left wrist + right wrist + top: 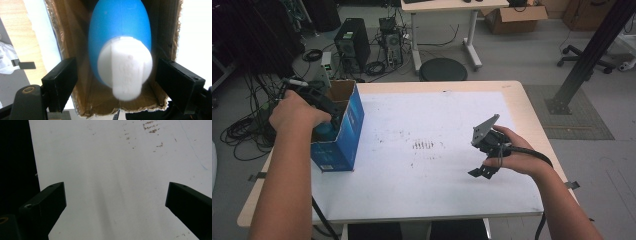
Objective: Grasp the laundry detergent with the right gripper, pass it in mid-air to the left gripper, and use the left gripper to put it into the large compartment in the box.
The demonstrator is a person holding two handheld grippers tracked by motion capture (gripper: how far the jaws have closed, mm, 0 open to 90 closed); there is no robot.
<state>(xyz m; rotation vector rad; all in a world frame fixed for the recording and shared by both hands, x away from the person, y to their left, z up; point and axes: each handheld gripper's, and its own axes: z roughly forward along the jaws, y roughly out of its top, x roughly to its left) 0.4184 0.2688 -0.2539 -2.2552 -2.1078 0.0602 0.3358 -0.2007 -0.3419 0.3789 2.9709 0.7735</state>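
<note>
A blue egg-shaped object with a white cap (pixel 120 37) lies inside an open blue cardboard box (pixel 347 135) at the table's left edge; the cap points at the camera in the left gripper view. My left gripper (pixel 116 75) reaches into the box mouth, and its jaws stand on either side of the white cap with small gaps, pads not pressing. From above, the left gripper (pixel 324 117) sits over the box opening with the blue object (pixel 326 131) just under the hand. My right gripper (pixel 482 172) rests low over the white sheet (pixel 437 120), and in its own view the right gripper (pixel 115 197) is open with nothing between the jaws.
The white sheet covers most of the wooden table (pixel 527 115) and has dark smudges (pixel 424 146) near its middle. Beyond the table, on the floor, are a computer tower (pixel 353 42), tangled cables (pixel 242 130) and a round black stool (pixel 443 70).
</note>
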